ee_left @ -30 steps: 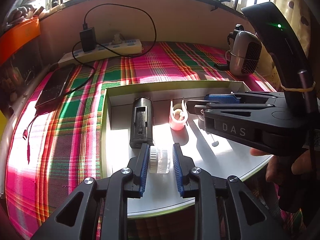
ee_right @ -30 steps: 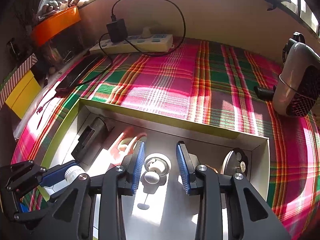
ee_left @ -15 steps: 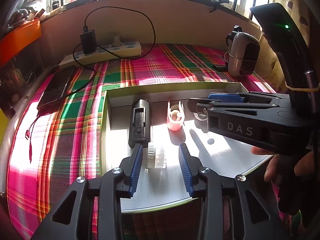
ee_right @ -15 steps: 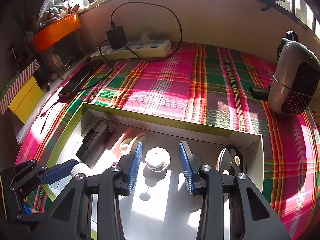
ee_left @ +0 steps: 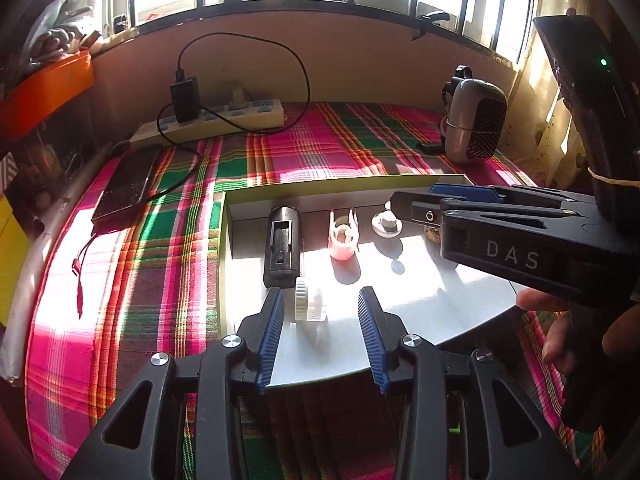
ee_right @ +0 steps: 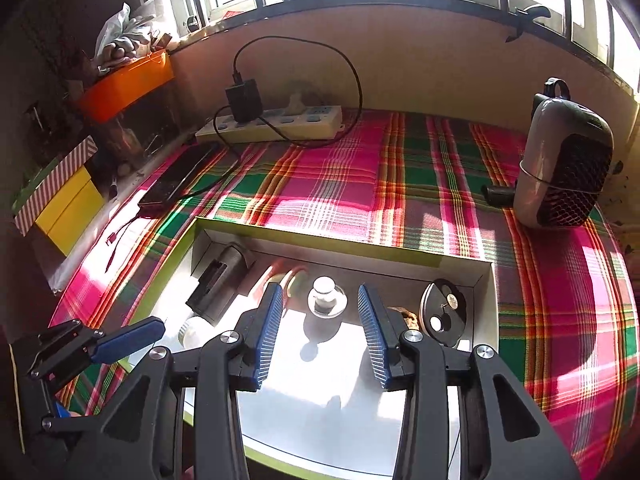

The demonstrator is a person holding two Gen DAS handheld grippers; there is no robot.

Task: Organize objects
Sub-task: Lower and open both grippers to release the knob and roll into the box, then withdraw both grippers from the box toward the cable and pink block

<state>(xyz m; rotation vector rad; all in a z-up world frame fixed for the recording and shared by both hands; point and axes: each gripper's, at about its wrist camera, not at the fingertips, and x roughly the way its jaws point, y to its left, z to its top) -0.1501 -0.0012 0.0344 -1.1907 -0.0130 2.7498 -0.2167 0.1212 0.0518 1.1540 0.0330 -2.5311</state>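
Note:
A shallow white box (ee_left: 400, 312) with a yellow-green rim lies on the plaid cloth. Inside it lie a black cylinder (ee_left: 282, 246), a pink clip holder (ee_left: 342, 238), a white knob (ee_left: 386, 222) and a clear small jar with a ribbed white cap (ee_left: 308, 305). My left gripper (ee_left: 322, 332) is open, the jar just ahead between its fingertips, not touched. My right gripper (ee_right: 320, 332) is open, pulled back from the white knob (ee_right: 326, 300). A round black-and-white disc (ee_right: 442, 312) leans in the box's right corner.
A white power strip (ee_left: 216, 124) with a black charger and cable lies at the back. A phone (ee_left: 126, 186) lies at the left, a grey heater (ee_left: 474, 124) at the back right. An orange box (ee_right: 128, 84) and a yellow box (ee_right: 68, 208) stand at the left.
Both grippers opened and drew back. The left let go of the capped jar, the right let go of the white knob; both objects now rest in the box.

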